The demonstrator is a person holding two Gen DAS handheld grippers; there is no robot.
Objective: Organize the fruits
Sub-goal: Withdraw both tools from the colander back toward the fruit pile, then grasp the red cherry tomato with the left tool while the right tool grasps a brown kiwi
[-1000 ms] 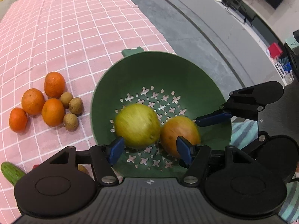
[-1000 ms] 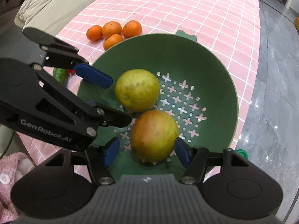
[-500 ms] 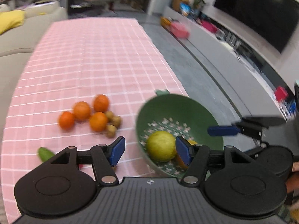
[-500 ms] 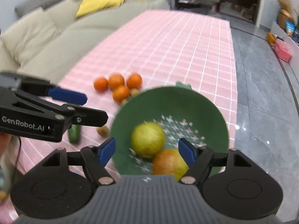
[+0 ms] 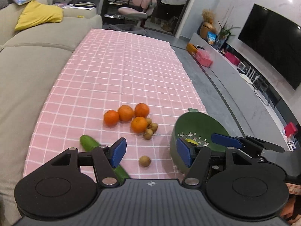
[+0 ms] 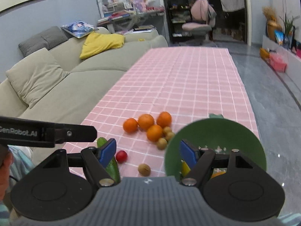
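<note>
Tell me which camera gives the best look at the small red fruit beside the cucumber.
The right wrist view: the small red fruit lies unobstructed on the tablecloth, right of the cucumber. In the left wrist view it cannot be seen; the gripper's finger covers that spot.

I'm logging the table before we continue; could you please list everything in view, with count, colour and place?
tablecloth: one, pink checked, over the table
oranges: four, orange, clustered mid-cloth
small round fruits: four, brown; three beside the oranges, one nearer, apart
cucumber: one, green, near left
small red fruit: one, beside the cucumber
colander: one, green, near right edge, fruit partly hidden inside
sofa: beige, left
left gripper: open, empty
right gripper: open, empty
</note>
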